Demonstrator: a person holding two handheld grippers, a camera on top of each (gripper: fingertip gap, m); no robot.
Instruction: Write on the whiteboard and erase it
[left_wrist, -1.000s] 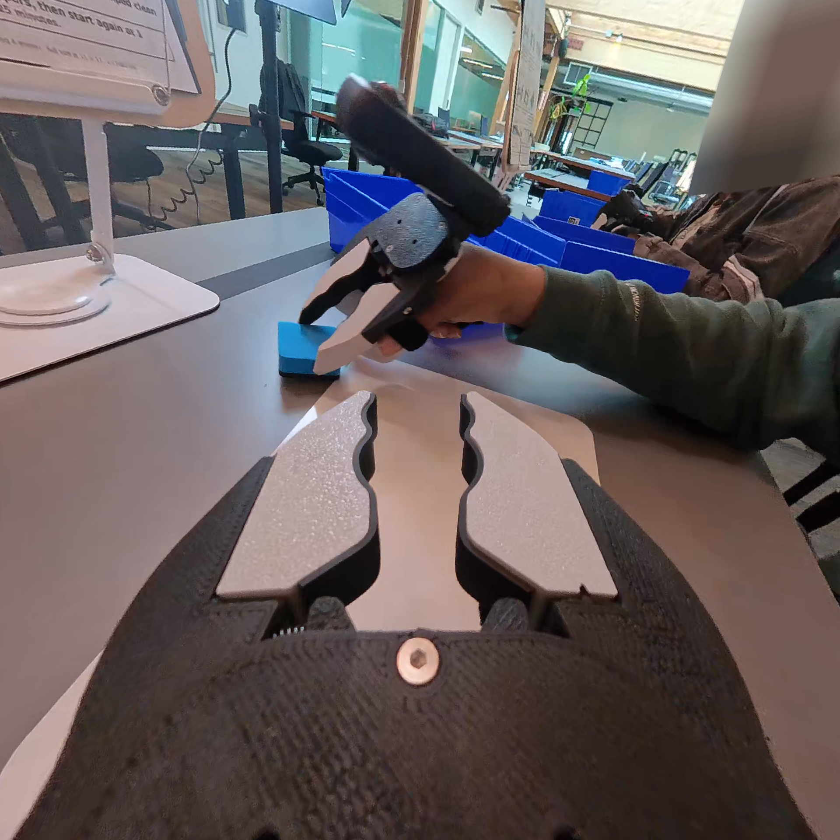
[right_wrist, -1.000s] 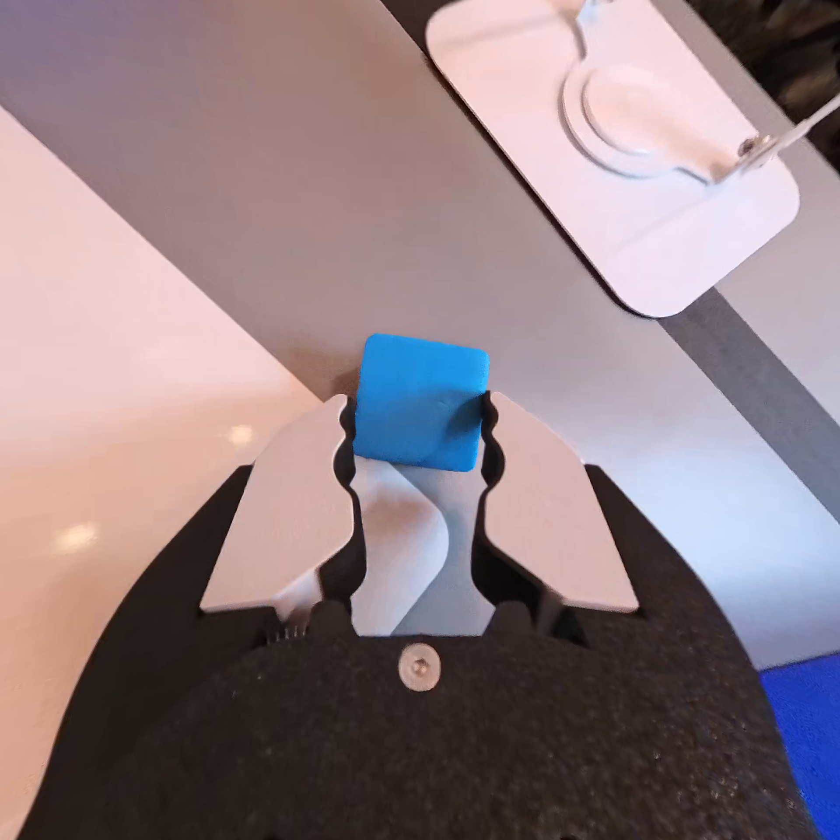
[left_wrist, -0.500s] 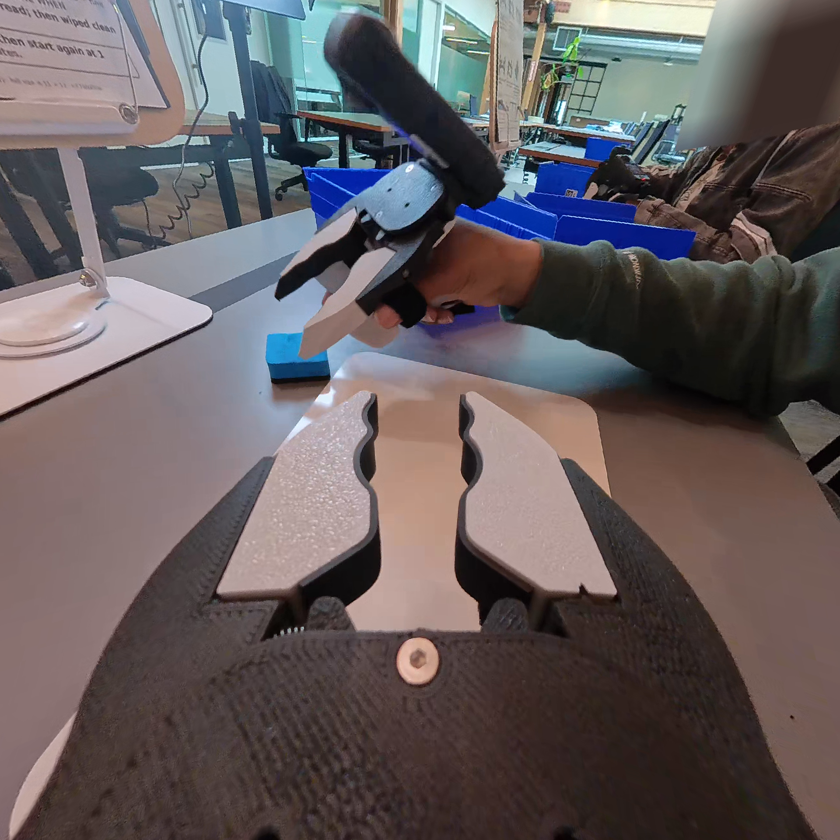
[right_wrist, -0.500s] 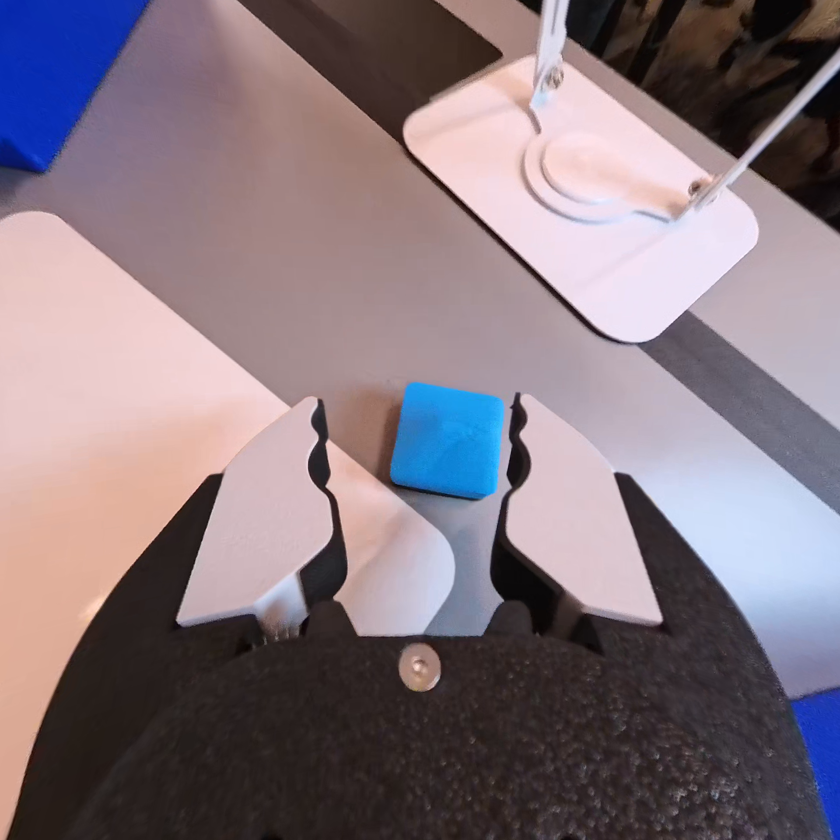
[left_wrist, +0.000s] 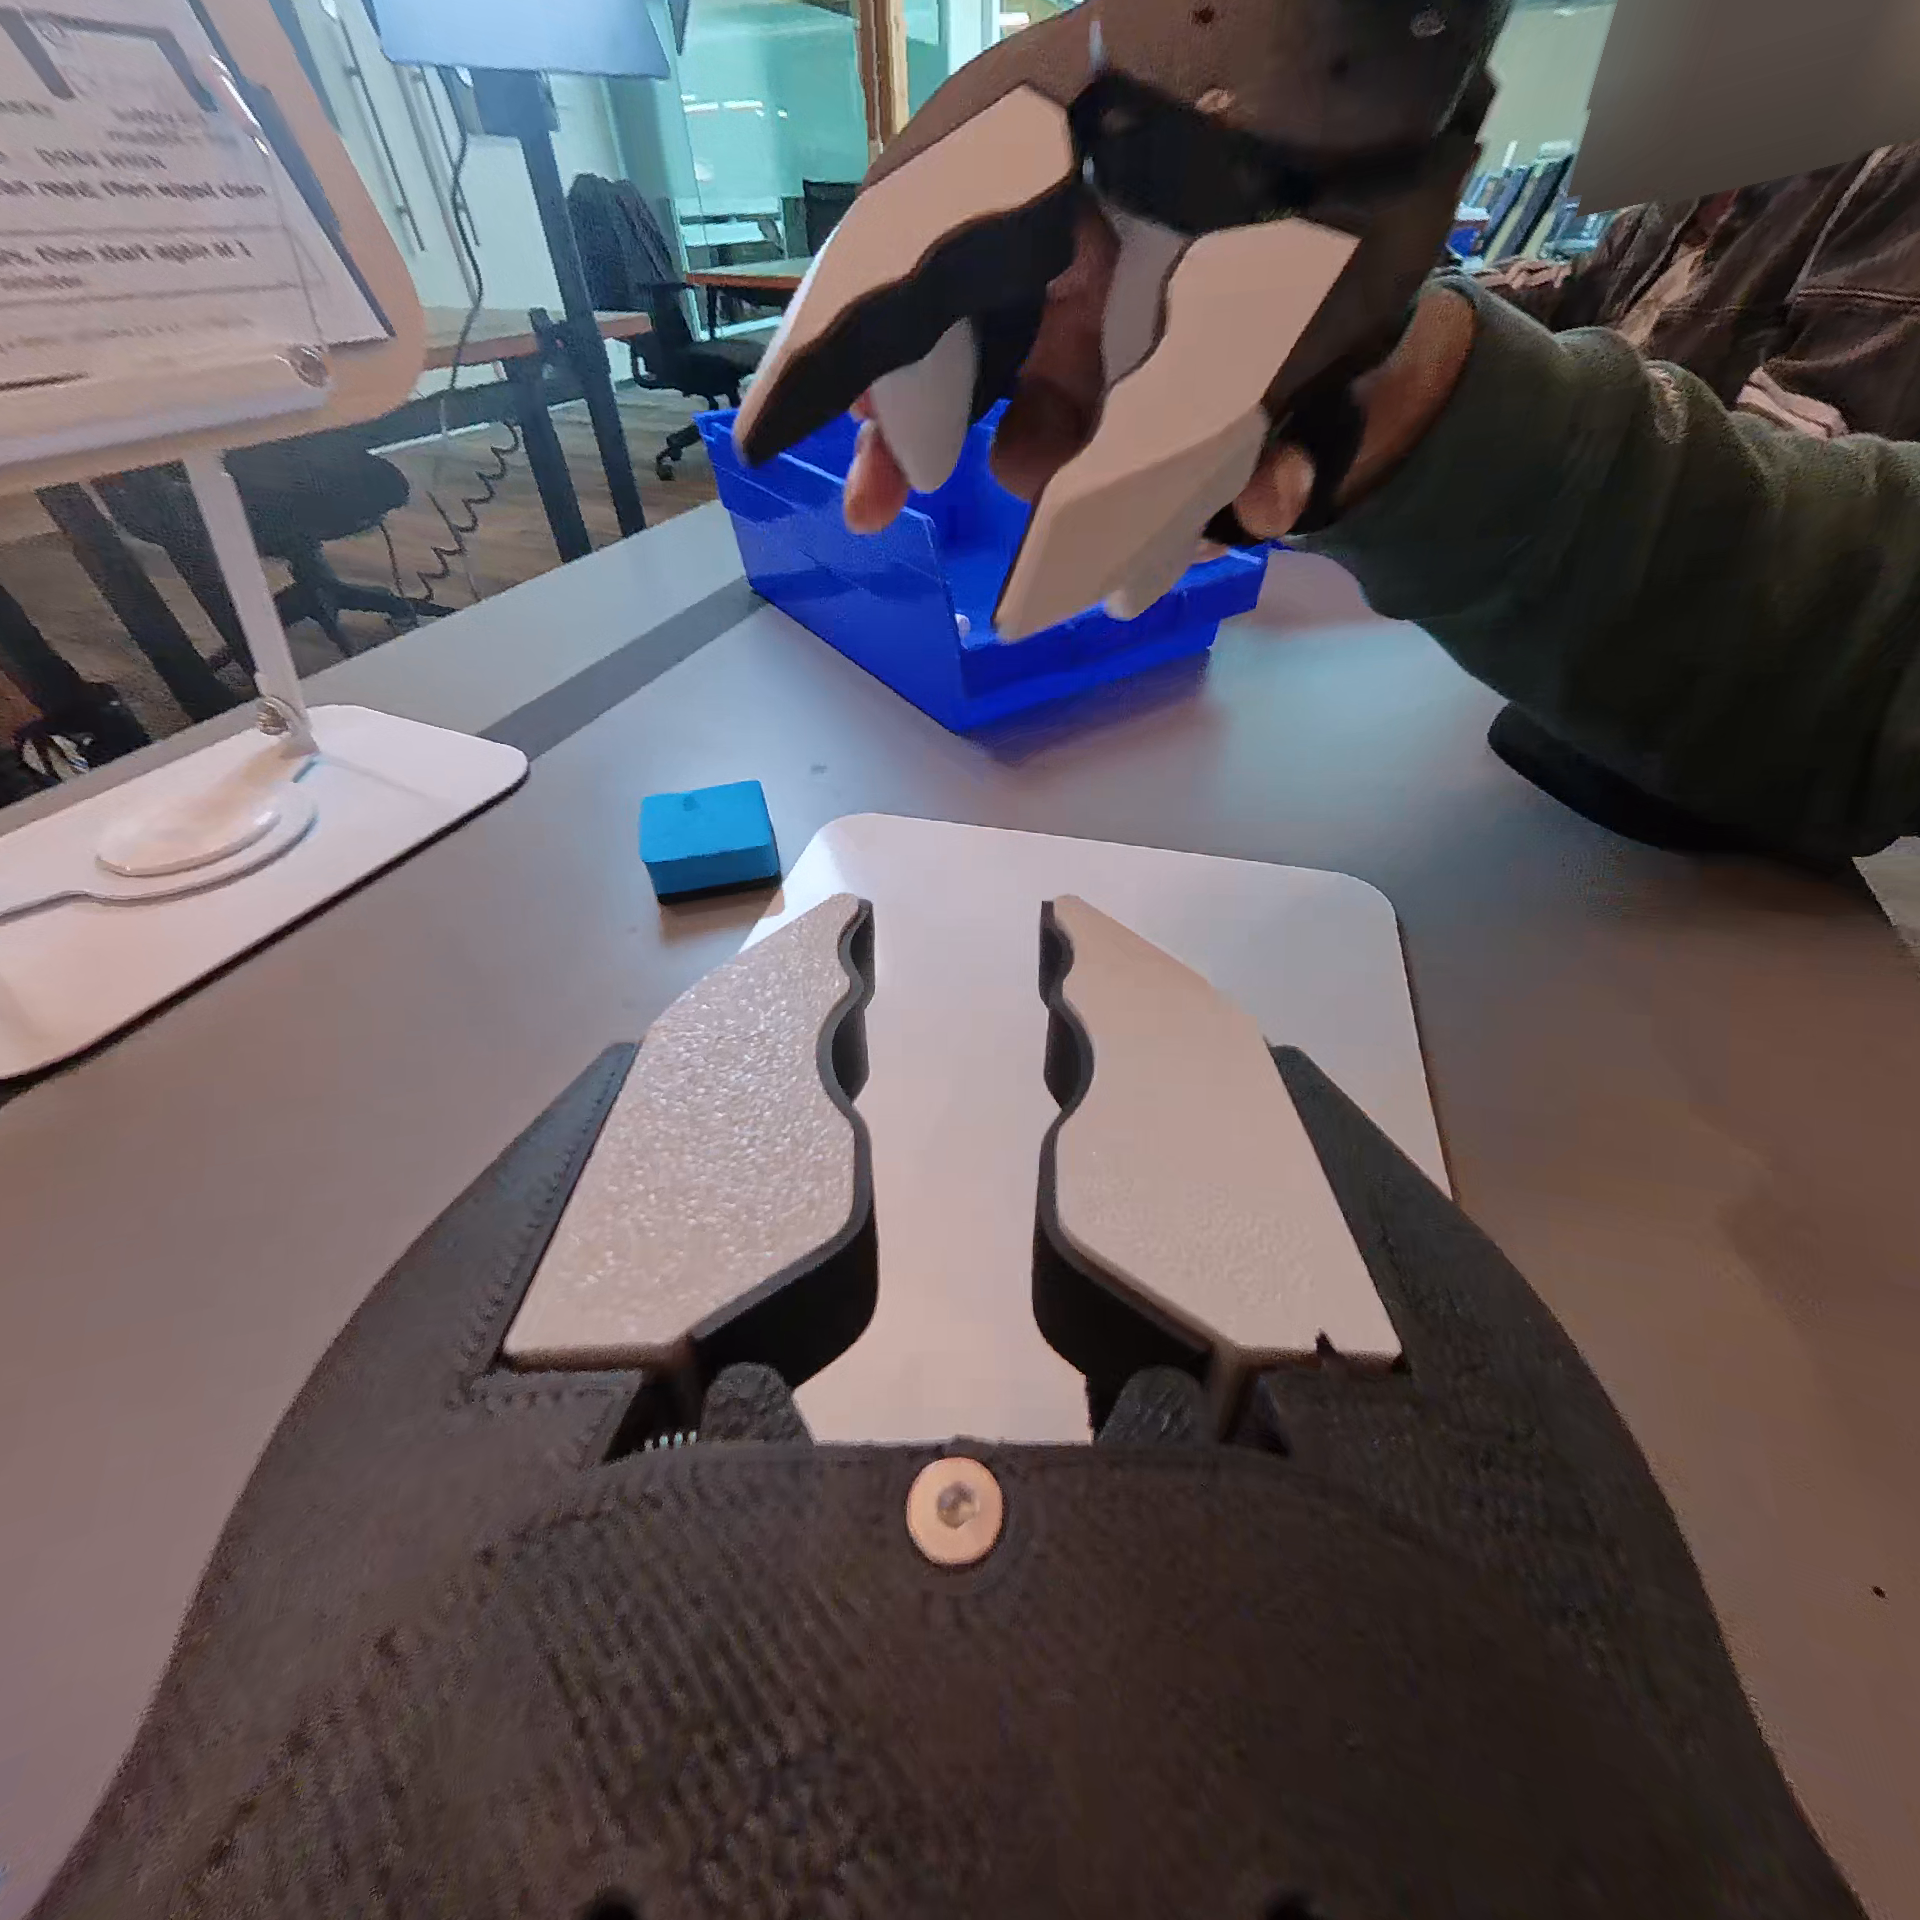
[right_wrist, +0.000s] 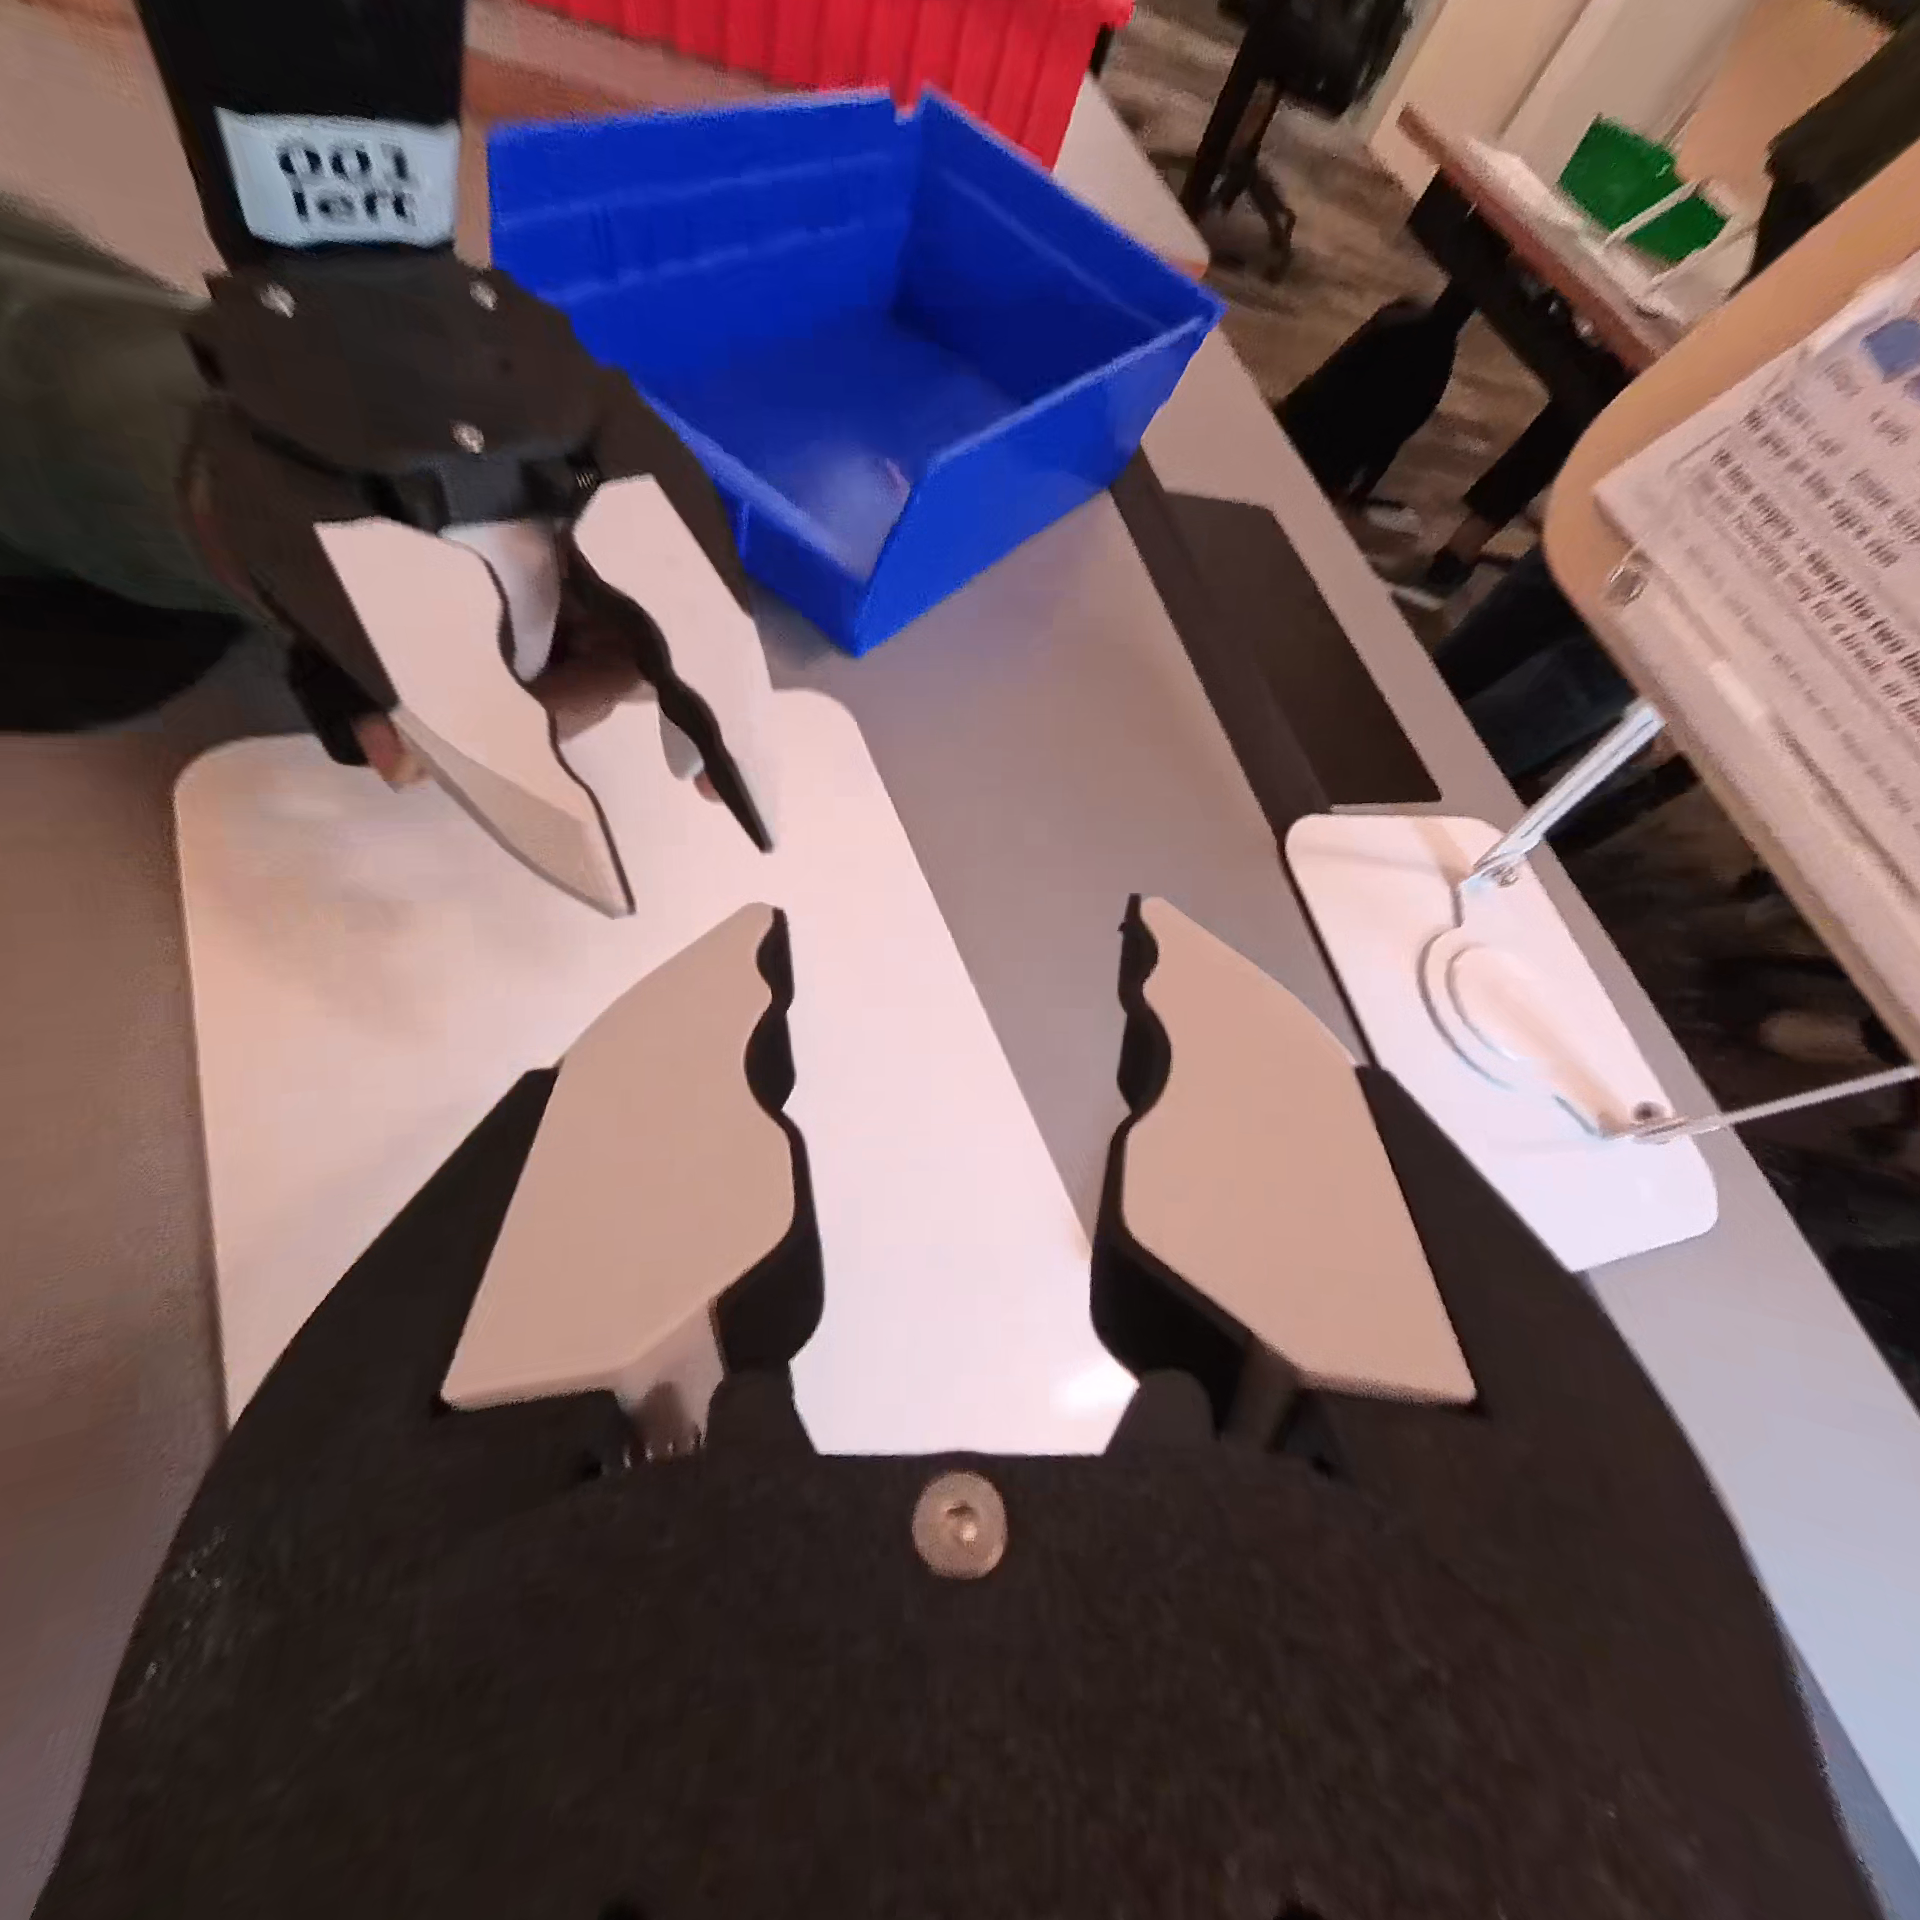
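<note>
The white whiteboard (left_wrist: 1195, 956) lies flat on the grey table and also shows in the right wrist view (right_wrist: 416, 1018). A blue eraser (left_wrist: 710, 840) with a black underside sits on the table just off the board's far left corner. My left gripper (left_wrist: 956, 904) hovers over the board, open, with nothing between its pads. It also shows in the right wrist view (right_wrist: 686, 873). My right gripper (right_wrist: 956, 909) is open wide and empty above the board's edge. In the left wrist view it (left_wrist: 873, 535) hangs high in front of the bin. The eraser does not show in the right wrist view.
A blue bin (left_wrist: 987, 623) stands behind the board, also seen in the right wrist view (right_wrist: 862, 364). A white stand base (left_wrist: 208, 862) carrying a paper sheet sits at the left, and shows in the right wrist view (right_wrist: 1496, 1049). A person's green sleeve (left_wrist: 1662, 582) reaches in from the right.
My right gripper opened off the blue eraser, left it on the table, then rose and swung round to face my left gripper. My left gripper stayed open over the board.
</note>
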